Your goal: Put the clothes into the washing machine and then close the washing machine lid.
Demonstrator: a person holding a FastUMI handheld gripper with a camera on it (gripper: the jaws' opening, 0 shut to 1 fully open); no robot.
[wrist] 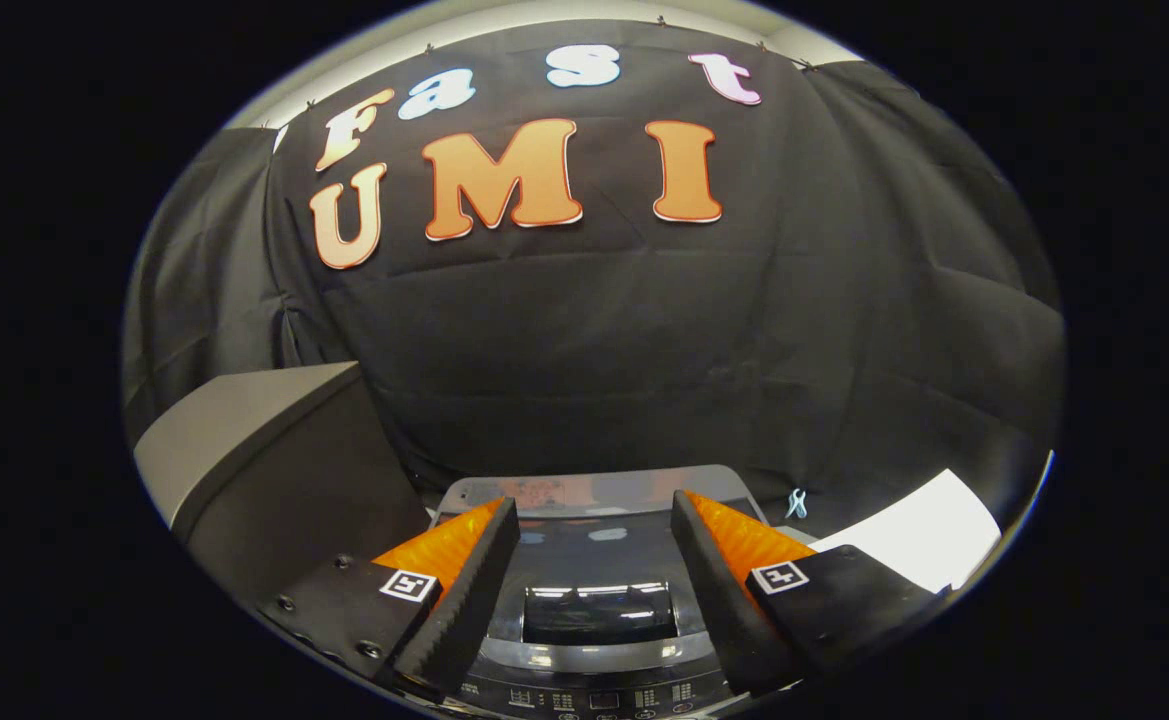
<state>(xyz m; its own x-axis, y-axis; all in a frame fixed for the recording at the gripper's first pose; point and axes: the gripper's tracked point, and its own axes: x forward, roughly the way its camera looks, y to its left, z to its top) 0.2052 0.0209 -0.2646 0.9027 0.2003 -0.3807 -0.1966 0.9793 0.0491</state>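
- The hand-held gripper hangs above a top-loading washing machine, its 2 fingers spread wide apart with nothing between them.
- The washing machine sits directly below and just ahead of the fingers; its glossy lid lies flat and closed, with a dark window in the middle reflecting ceiling lights.
- A control panel with small icons and buttons runs along the machine's near edge, under the base of the fingers.
- The lid's far edge reaches close to the black cloth wall behind the machine.
- To the left of the machine stands a tall grey box with a slanted top, its corner just beside the left finger.
- To the right, beyond the right finger, a white sheet lies flat.
- A small pale blue clip sits between the machine's far right corner and the white sheet, at the foot of the wall.
- No clothes can be made out.
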